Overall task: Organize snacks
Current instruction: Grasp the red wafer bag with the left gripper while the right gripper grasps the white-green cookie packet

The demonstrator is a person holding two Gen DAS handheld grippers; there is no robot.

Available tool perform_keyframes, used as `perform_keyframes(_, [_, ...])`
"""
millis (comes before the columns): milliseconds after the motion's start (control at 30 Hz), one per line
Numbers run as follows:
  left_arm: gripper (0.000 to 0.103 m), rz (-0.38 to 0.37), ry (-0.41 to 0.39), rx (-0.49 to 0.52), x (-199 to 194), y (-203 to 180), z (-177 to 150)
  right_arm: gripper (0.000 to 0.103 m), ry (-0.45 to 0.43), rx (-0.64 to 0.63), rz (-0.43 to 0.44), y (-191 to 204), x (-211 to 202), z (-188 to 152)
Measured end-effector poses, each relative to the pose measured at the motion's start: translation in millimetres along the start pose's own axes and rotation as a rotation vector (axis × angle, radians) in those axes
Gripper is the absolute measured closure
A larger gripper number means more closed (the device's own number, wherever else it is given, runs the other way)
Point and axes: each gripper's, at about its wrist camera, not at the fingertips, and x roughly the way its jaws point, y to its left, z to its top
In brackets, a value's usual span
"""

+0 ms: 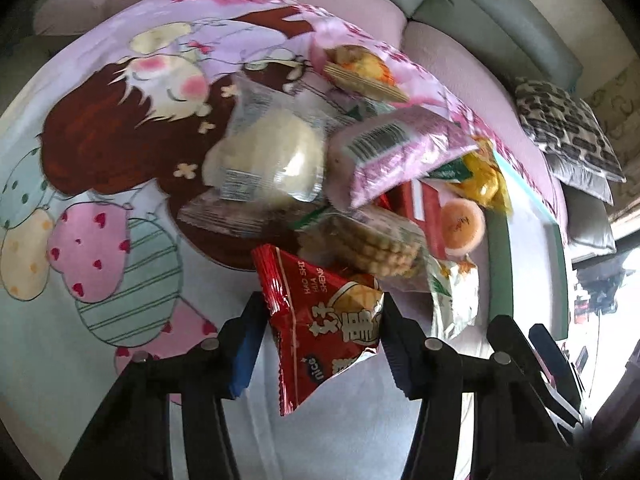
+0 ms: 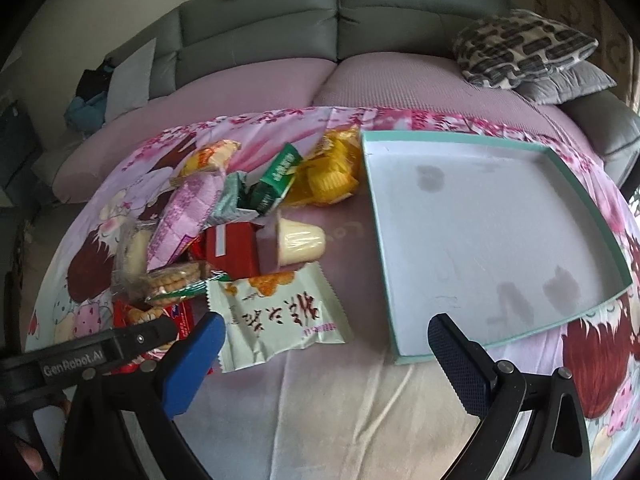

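A pile of snacks lies on a cartoon-print sheet. My left gripper (image 1: 322, 340) is shut on a red snack packet (image 1: 324, 328), held at the near edge of the pile. Behind it lie a biscuit pack (image 1: 360, 244), a pink packet (image 1: 400, 152) and a clear bread bag (image 1: 268, 156). My right gripper (image 2: 324, 360) is open and empty, between a pale green packet (image 2: 276, 316) and a shallow teal-rimmed box (image 2: 472, 248) with nothing in it. The left gripper's arm shows at the right wrist view's lower left (image 2: 100, 348).
A pudding cup (image 2: 300, 240), a red box (image 2: 232, 252), a green carton (image 2: 280, 172) and a yellow bag (image 2: 332, 172) lie in the pile. A grey sofa (image 2: 340, 12) with patterned cushions (image 2: 524, 48) stands behind.
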Motion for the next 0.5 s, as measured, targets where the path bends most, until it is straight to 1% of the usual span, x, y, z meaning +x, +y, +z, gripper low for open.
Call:
perform_keyframes(100, [0.047,-0.005,0.0,-0.038,0.2,8.2,2.7,0.003,-0.014,-0.015,0.019,4.4,0.3,2.2])
perform_keyframes(167, [0.047,-0.002,-0.002,-0.047,2.7,7.2,4.6,0.004,-0.021,-0.032,0.045,9.3,1.5,4.3])
perform_keyframes(233, [0.047,-0.005,-0.002,-0.059,0.5,10.6,3.9,0.009,-0.018,-0.054,0.058,14.8,4.2,4.9])
perform_keyframes(367, [0.047,-0.008,-0.003,-0.08,-1.2,17.6,1.9,0.015,0.028,-0.075,0.115,21.7,14.1,2.3])
perform_keyframes(500, [0.047,0.006,-0.007,-0.089,-7.4,28.1,-0.1,0.02,0.064,-0.082,0.13,24.9,23.9,-0.2])
